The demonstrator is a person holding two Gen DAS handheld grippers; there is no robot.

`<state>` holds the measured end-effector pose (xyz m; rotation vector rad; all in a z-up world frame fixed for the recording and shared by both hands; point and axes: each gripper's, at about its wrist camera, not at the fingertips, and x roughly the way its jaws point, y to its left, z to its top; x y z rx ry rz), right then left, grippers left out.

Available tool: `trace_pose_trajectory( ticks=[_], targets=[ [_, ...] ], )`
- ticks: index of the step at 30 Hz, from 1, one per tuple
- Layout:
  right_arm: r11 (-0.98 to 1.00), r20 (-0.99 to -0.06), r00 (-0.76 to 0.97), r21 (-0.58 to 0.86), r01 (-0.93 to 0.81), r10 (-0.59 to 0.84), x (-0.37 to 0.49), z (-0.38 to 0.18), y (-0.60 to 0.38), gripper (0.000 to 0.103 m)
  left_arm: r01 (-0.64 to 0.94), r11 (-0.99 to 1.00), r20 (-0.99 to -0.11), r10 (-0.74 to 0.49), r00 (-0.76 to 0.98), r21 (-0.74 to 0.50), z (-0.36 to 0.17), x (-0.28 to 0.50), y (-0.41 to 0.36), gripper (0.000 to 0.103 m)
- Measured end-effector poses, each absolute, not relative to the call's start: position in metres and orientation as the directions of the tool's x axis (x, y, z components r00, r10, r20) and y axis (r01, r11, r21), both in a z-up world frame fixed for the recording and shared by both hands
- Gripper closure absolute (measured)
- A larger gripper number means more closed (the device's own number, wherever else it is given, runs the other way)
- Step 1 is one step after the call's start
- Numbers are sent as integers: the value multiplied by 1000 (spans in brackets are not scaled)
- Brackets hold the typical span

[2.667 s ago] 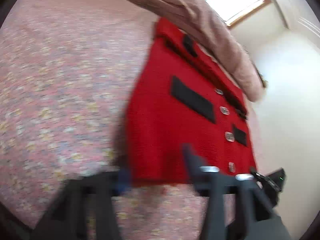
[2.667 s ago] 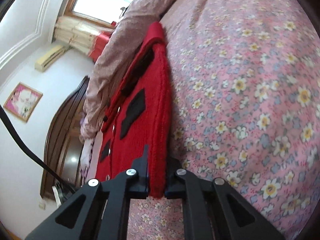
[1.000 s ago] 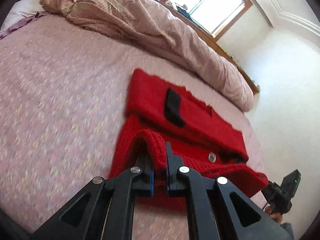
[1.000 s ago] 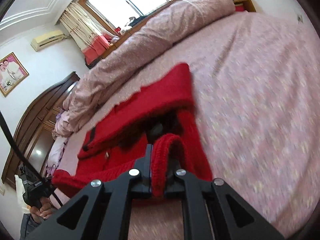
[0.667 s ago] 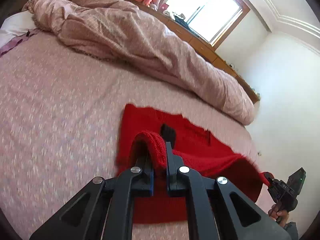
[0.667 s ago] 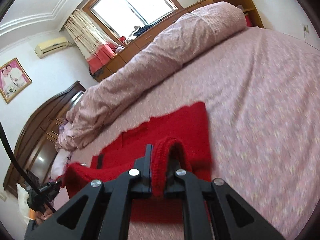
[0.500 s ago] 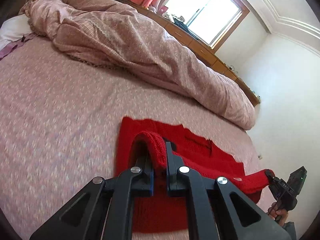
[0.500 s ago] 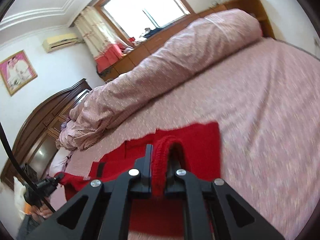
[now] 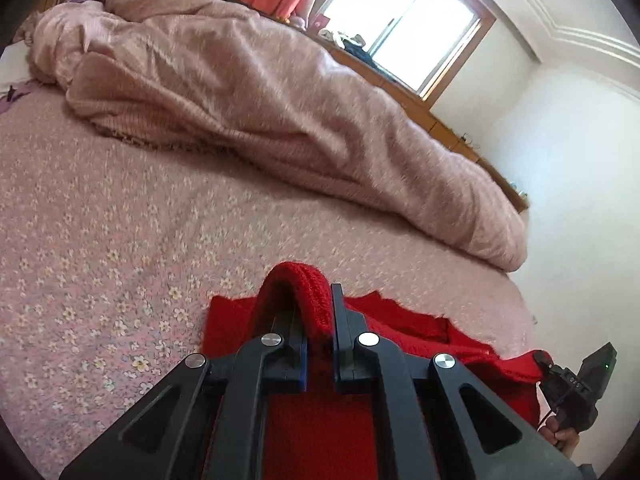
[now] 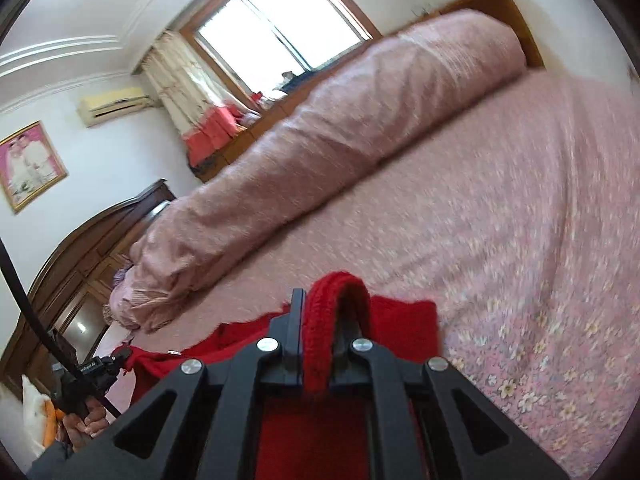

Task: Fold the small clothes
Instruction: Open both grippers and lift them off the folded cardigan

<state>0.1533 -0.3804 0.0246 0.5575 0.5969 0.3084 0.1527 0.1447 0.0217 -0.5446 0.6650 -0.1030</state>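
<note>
Left gripper [image 9: 318, 320]: jaws drawn narrow, pinching a rolled hem of the red knitted garment [image 9: 400, 332]; the knit arches up in a hump between and above the fingertips. Right gripper [image 10: 320, 328]: jaws likewise narrow, clamped on a second thick fold of the same garment [image 10: 400, 320]; fold loops over the right-hand finger. Each gripper shows in the other's view, low at the frame edge, gripping a far corner of the knit: the right one [image 9: 544, 360] with a hand [image 9: 562, 436] under it; the left one [image 10: 118, 356] likewise in a hand [image 10: 86, 420]; a black cable [image 10: 24, 304] runs up from there. Garment lies on the bed, directly under and just ahead of both grippers, its near edge lifted, the rest flat; upper edge ragged in outline. Beneath it: pink floral bedspread [image 9: 100, 248], blurred in the right view. Further back: rolled pink quilt [image 9: 240, 100] lying across the bed. Beyond: window [image 9: 404, 28], curtain [image 10: 176, 76], air conditioner [image 10: 112, 108], framed picture [image 10: 28, 164], dark wooden wardrobe [image 10: 80, 264].
</note>
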Motion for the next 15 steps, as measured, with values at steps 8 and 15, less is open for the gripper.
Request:
trace_pose_trajectory(
  ticks=[8, 15],
  targets=[
    [817, -459, 784, 568, -104, 419, 164, 19, -375, 95, -84, 855, -561, -259, 786, -512, 19, 155, 146, 101],
    [739, -465, 748, 672, -51, 474, 175, -1, -385, 57, -104, 836, -569, -270, 777, -539, 19, 152, 156, 68]
  ],
)
